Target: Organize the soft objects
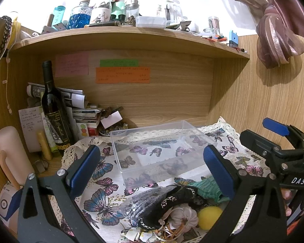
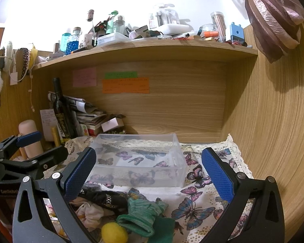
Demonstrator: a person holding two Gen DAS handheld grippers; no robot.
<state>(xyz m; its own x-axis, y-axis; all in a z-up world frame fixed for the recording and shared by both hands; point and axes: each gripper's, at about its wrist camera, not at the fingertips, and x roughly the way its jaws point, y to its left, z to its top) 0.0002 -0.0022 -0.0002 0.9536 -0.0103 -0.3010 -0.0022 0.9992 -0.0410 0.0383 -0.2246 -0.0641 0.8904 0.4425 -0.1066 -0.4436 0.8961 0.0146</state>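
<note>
A clear plastic box [image 1: 164,139] [image 2: 173,141] stands empty on the butterfly cloth [image 1: 103,184] [image 2: 194,200]. In front of it lies a pile of soft things: a green sock [image 1: 207,188] [image 2: 141,212], a black patterned cloth [image 1: 180,194] [image 2: 105,198], a grey fuzzy bundle [image 1: 139,202], a pale pink pouch [image 1: 182,216] [image 2: 91,214] and a yellow ball [image 1: 208,216] [image 2: 113,232]. My left gripper [image 1: 152,172] is open above the pile. My right gripper [image 2: 148,174] is open above the sock, and also shows in the left wrist view [image 1: 273,129]. Both are empty.
A dark wine bottle [image 1: 53,111] [image 2: 61,109], stacked papers [image 1: 79,105] and a pink cylinder [image 1: 10,154] crowd the back left. A wooden shelf [image 1: 131,38] [image 2: 148,48] loaded with bottles hangs overhead. A wooden wall [image 2: 273,131] closes the right side.
</note>
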